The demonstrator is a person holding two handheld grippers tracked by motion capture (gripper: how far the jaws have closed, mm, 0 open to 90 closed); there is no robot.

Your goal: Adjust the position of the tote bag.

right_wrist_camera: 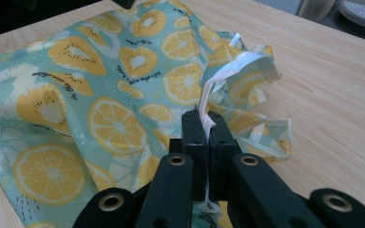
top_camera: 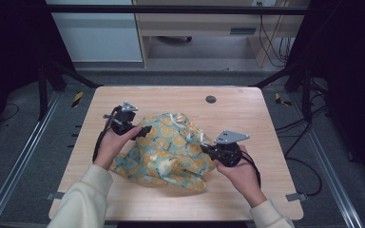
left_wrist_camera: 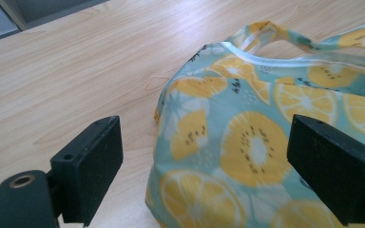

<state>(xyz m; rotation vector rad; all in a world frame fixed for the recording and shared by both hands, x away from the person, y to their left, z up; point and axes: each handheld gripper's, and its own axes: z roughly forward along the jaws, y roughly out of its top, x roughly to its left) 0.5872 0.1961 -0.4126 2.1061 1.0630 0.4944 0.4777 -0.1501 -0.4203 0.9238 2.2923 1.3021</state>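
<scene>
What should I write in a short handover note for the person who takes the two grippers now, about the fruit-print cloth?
Right gripper: shut on the white-trimmed edge of the fruit-print cloth, at the cloth's right side.
Left gripper: open, jaws wide, with the cloth's left part between them but not pinched.
Cloth: lies crumpled in the middle of the wooden table, partly raised into a hump, its trim and a loop bunched near the top.
Done: one edge is gripped.
Left: probably close the left gripper on the cloth, then spread or fold it; the cloth is not yet flat.
</scene>
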